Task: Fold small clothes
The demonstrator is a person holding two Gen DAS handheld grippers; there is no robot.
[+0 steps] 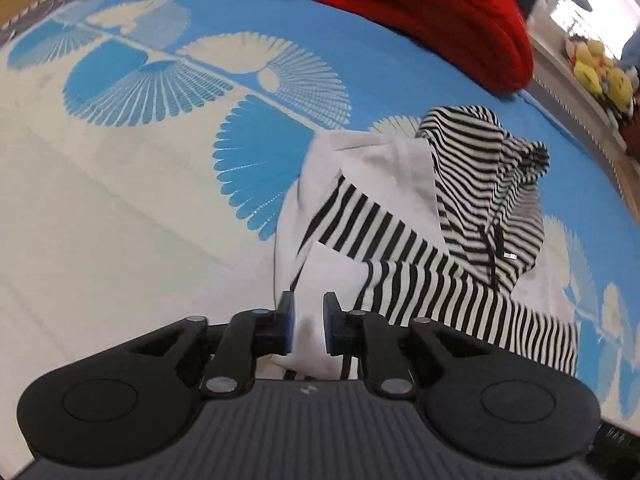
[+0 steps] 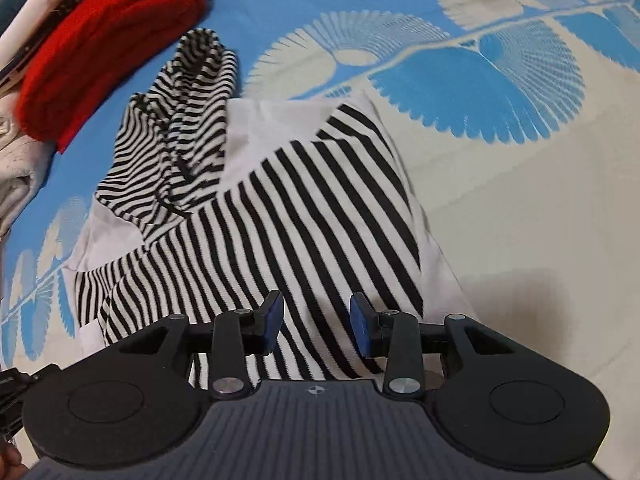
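One small garment was in play: a black-and-white striped hoodie (image 2: 280, 208) lying on the blue-and-cream patterned bedspread (image 2: 500, 208), its hood (image 2: 180, 120) bunched up at the far end and its white lining showing along the edges. A wide-striped panel or sleeve lay diagonally across the body, so the piece looked partly folded, though not neatly.

Both tools sat at the near hem of the hoodie. The left gripper (image 1: 308, 322) had its blue pads (image 1: 287, 320) drawn close with white cloth filling the narrow gap; it appeared to pinch that near corner, though contact on both pads could not be confirmed. The right gripper (image 2: 316, 322) held its fingers spread over the striped hem, gripping nothing.

Judging from this, the step in hand was taking the near edge to carry it toward the hood. To do it well, the right fingers should close on a single bunch of the hem beside the left's hold, both corners should lift level, and the fold should land short of the hood so the edges meet squarely.

Beyond the hood lay a red knitted item (image 2: 108, 44), with pale laundry (image 2: 16, 160) just past it, well apart from the hem.
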